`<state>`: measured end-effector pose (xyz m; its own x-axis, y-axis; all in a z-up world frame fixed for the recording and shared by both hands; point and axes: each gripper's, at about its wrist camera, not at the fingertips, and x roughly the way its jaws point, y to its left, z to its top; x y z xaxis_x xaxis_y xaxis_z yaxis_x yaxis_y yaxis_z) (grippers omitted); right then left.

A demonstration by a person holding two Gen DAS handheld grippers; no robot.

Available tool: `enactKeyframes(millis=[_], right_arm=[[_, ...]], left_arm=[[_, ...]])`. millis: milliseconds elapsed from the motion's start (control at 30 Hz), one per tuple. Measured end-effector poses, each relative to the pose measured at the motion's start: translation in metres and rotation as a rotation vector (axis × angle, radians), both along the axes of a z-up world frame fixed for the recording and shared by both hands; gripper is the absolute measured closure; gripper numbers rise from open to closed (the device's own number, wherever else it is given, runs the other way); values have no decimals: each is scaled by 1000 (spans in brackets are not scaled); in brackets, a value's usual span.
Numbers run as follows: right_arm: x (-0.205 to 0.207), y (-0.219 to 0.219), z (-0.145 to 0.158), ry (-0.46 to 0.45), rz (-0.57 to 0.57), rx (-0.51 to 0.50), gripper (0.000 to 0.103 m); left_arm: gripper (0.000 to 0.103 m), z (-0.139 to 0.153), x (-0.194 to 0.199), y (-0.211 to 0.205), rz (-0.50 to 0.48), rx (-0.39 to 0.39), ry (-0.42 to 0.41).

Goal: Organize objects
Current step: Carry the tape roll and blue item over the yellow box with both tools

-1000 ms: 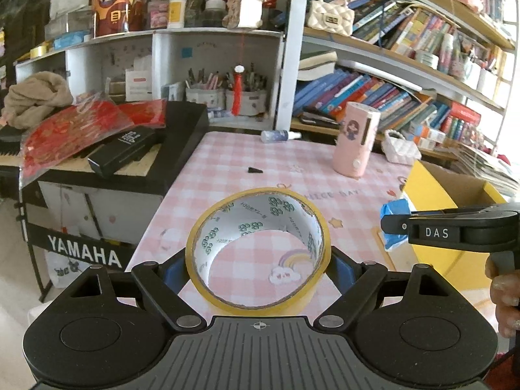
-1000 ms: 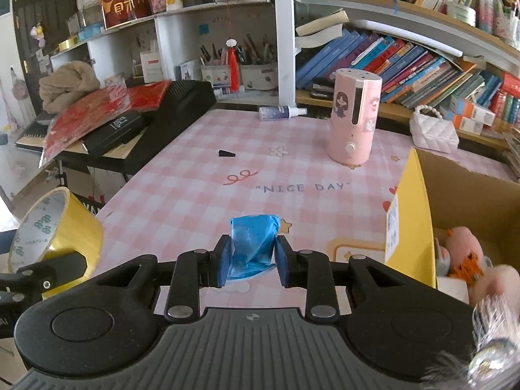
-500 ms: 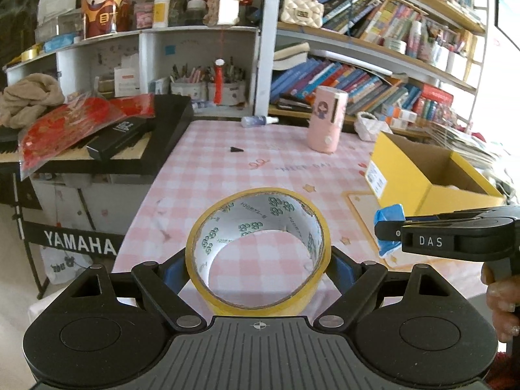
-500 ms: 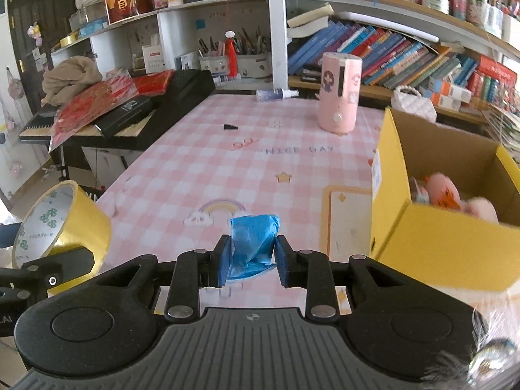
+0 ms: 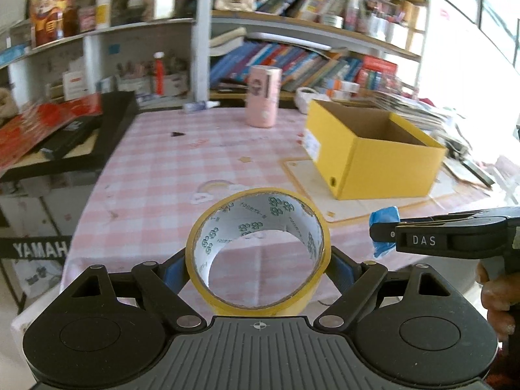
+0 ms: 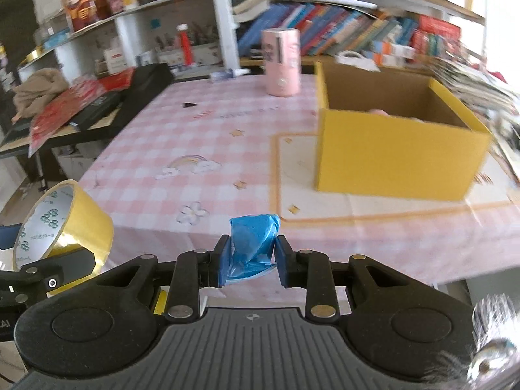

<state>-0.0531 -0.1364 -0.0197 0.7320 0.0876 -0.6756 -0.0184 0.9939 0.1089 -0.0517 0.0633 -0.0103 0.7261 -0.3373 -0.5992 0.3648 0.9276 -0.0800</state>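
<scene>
While the left tongs [image 5: 258,261] clamp a yellow tape roll [image 5: 258,250], the right tongs [image 6: 253,253] pinch a crumpled blue packet [image 6: 253,247]

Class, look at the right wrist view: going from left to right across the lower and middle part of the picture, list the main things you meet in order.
Yellow tape roll → blue packet held between the right gripper's fingers → yellow box standing on the pink checked table.
</scene>
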Motion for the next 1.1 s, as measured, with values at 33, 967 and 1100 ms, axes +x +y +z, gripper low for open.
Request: enactKeyframes(millis=[33,967,1100], right_arm=[[-3,-4,0,1,-16,0,76],[-30,-108,4,19,-324,-6,76],[-18,-122,4,23,-323,-7,76]], left_arm=[[16,0,0,-3,-13,-1,-1],[16,2,30,-111,-309,-11,-33],[16,5,40,-124,-312,-11,-41]])
